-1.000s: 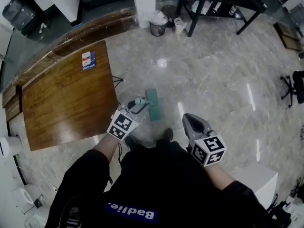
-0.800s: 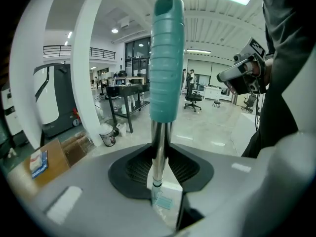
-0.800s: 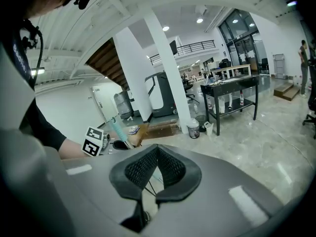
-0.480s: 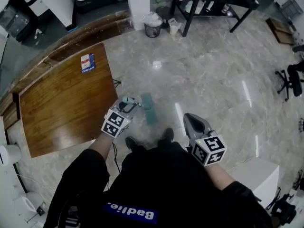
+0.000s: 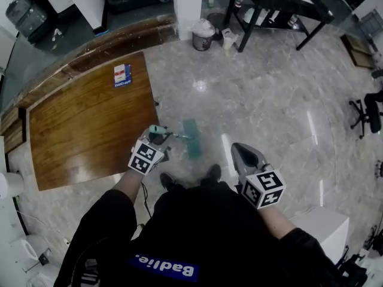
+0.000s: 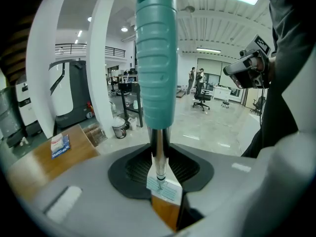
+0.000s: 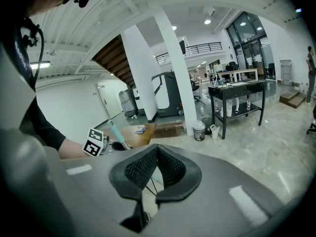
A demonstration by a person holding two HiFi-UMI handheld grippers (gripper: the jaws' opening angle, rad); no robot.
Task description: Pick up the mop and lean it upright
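Head view: one mop (image 5: 192,140) clamped in left tongs (image 5: 160,137); right tongs (image 5: 242,152) closed.

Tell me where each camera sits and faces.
Head view: on the person's head, facing steeply down at floor, wooden table, torso, left gripper and right gripper.
Left gripper view: rides the left gripper, facing along jaws shut on the mop handle; the torso at right.
Right gripper view: rides the right gripper, facing along shut jaws toward the table.
Shared: all three show the mop handle.
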